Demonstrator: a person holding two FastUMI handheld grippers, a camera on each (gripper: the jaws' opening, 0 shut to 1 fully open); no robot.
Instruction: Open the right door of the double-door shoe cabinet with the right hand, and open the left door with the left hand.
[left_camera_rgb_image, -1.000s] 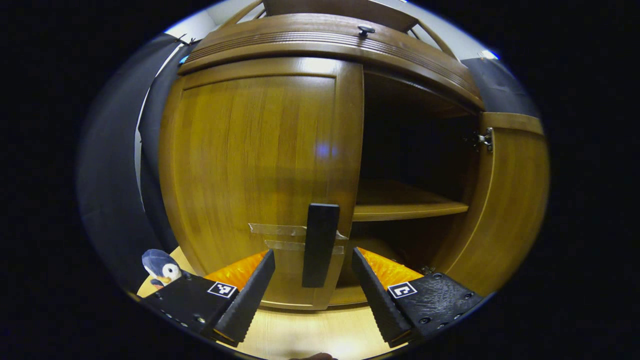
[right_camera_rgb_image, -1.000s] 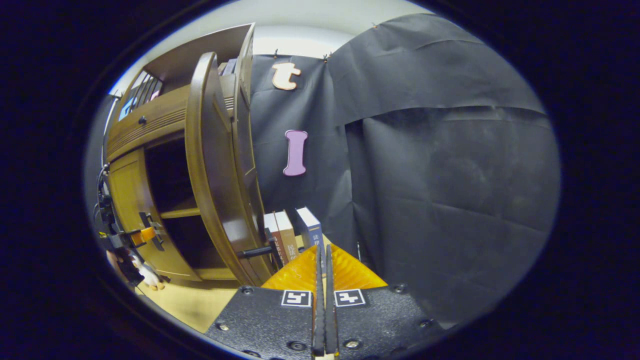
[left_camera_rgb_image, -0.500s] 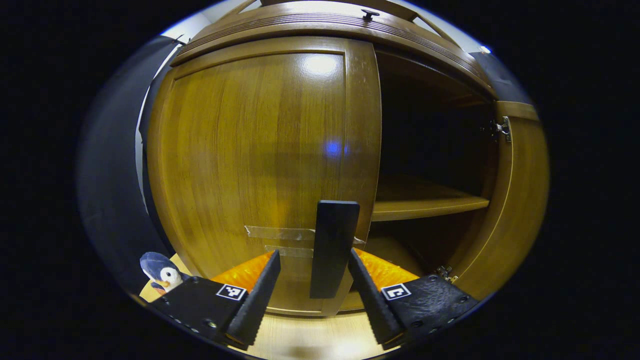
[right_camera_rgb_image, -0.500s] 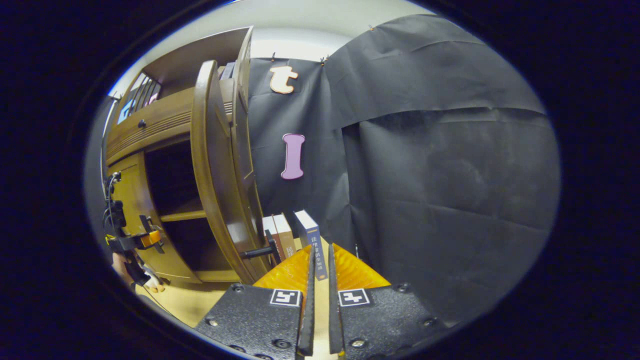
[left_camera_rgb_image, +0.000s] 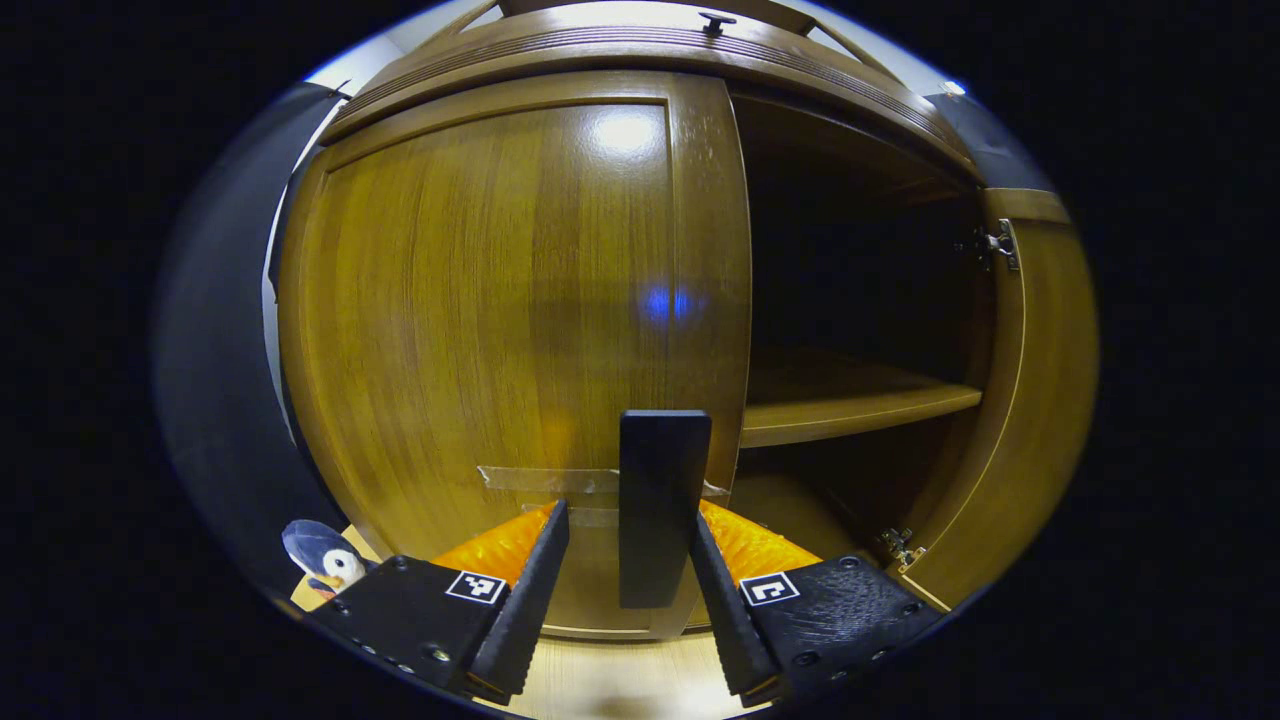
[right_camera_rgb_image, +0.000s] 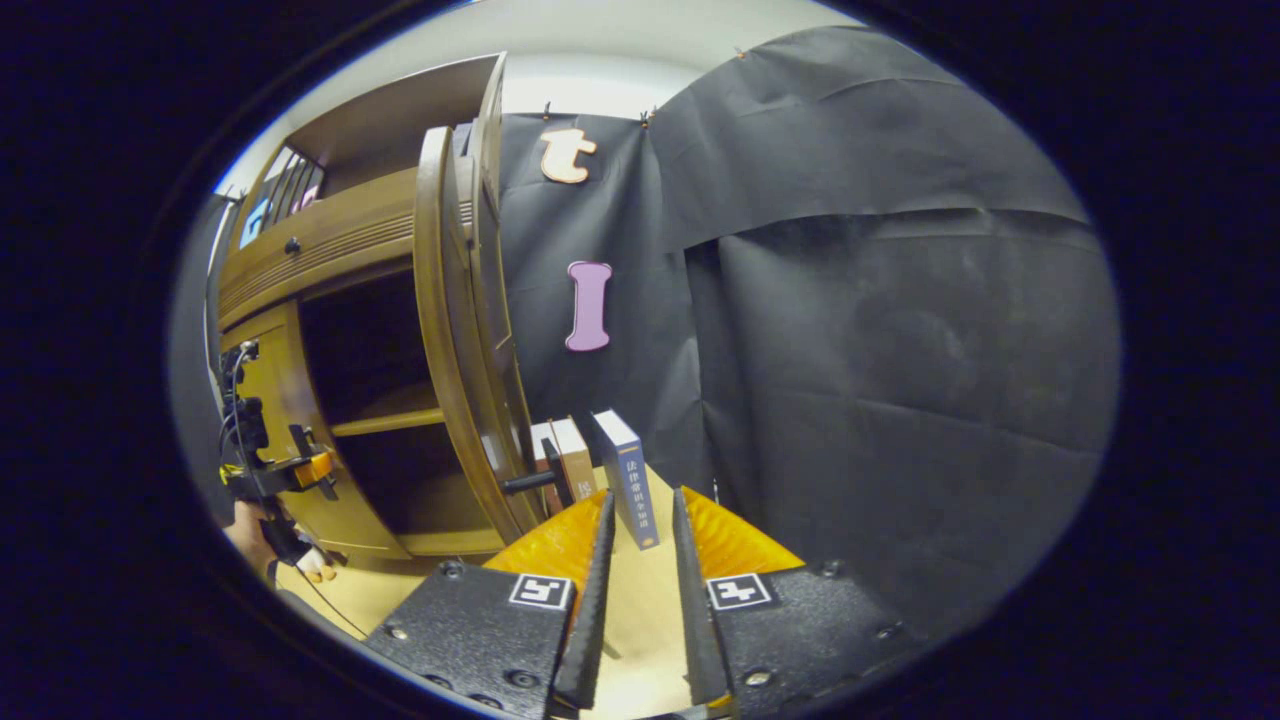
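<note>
Fingers, left gripper (left_camera_rgb_image: 627, 600): spread apart, one on each side of the black bar handle (left_camera_rgb_image: 660, 505) of the left door (left_camera_rgb_image: 500, 320); a gap shows between each finger and the handle, so no grip on it. The handle stands upright near the door's inner edge, with strips of clear tape (left_camera_rgb_image: 545, 480) across the wood beside it.

Fingers, right gripper (right_camera_rgb_image: 640, 600): narrowly parted, holding nothing, aimed over the pale wooden floor toward the books.

Left door: shut against the shoe cabinet (left_camera_rgb_image: 640, 60).

Right door (right_camera_rgb_image: 465, 340): swung wide open, seen edge-on in the right gripper view, its black handle (right_camera_rgb_image: 530, 482) projecting; in the left gripper view its inner face and two metal hinges show at the right.

Cabinet interior: dark, one wooden shelf (left_camera_rgb_image: 850, 400).

Other items: toy penguin (left_camera_rgb_image: 320, 556) on the floor left of the cabinet; three upright books (right_camera_rgb_image: 590, 470) beside the open right door, against the black cloth wall (right_camera_rgb_image: 880, 330).
</note>
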